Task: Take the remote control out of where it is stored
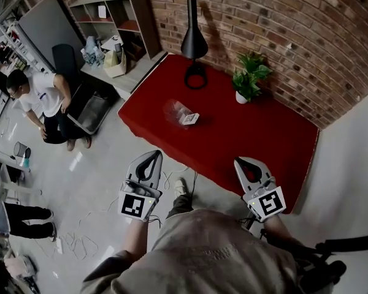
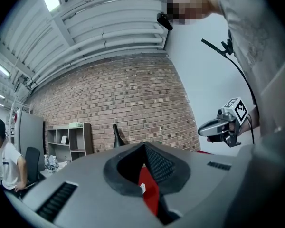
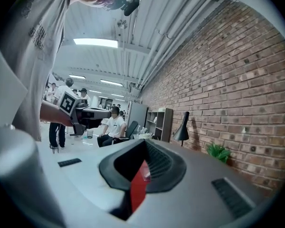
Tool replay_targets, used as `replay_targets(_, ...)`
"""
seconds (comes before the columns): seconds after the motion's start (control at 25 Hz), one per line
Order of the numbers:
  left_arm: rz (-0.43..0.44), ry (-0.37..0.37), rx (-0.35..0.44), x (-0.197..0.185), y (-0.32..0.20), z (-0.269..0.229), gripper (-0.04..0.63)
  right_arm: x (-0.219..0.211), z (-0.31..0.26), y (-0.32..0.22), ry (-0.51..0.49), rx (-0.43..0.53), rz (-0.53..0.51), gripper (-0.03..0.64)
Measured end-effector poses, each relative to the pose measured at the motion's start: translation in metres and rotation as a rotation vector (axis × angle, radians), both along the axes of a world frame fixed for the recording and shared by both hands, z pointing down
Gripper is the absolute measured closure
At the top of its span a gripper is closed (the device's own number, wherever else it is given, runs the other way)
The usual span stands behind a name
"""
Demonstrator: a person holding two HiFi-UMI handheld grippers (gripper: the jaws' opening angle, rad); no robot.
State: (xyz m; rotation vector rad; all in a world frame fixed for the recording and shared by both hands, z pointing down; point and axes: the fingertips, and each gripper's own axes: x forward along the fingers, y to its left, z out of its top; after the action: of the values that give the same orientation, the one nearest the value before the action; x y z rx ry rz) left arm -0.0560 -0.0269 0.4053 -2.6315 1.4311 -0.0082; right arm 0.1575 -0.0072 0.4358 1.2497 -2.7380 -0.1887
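Note:
On the red table [image 1: 251, 139] lies a clear plastic bag [image 1: 175, 110] with a white remote control [image 1: 189, 119] in it, toward the table's left part. Both grippers hover off the table's near edge, close to my body and well short of the bag. The left gripper [image 1: 153, 154] is shut with nothing in it. The right gripper [image 1: 240, 162] is shut too, also with nothing between its jaws. In the left gripper view the jaws [image 2: 144, 146] meet at their tips; the red table and a small white spot show through the slit below. The right gripper view shows its jaws [image 3: 144, 144] shut as well.
A black desk lamp [image 1: 194, 41] and a potted plant [image 1: 248, 75] stand at the table's far side against the brick wall. A shelf unit [image 1: 113, 17] stands to the left. A person [image 1: 40, 100] sits on the left, and cables [image 1: 86, 244] lie on the floor.

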Motion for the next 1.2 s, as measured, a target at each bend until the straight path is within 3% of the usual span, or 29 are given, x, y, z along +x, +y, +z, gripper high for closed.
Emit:
replay_targets(0.72,0.044,0.007,0.006,-0.102,-0.154,-0.008,0.591,-0.114,-0.026,-0.147,0.015,0.036,0.035,0.604)
replay_targets(1.2,0.083,0.026,-0.002,-0.159,-0.211,0.005,0.591,-0.167,-0.028,-0.208,0.025,0.045,0.106,0.604)
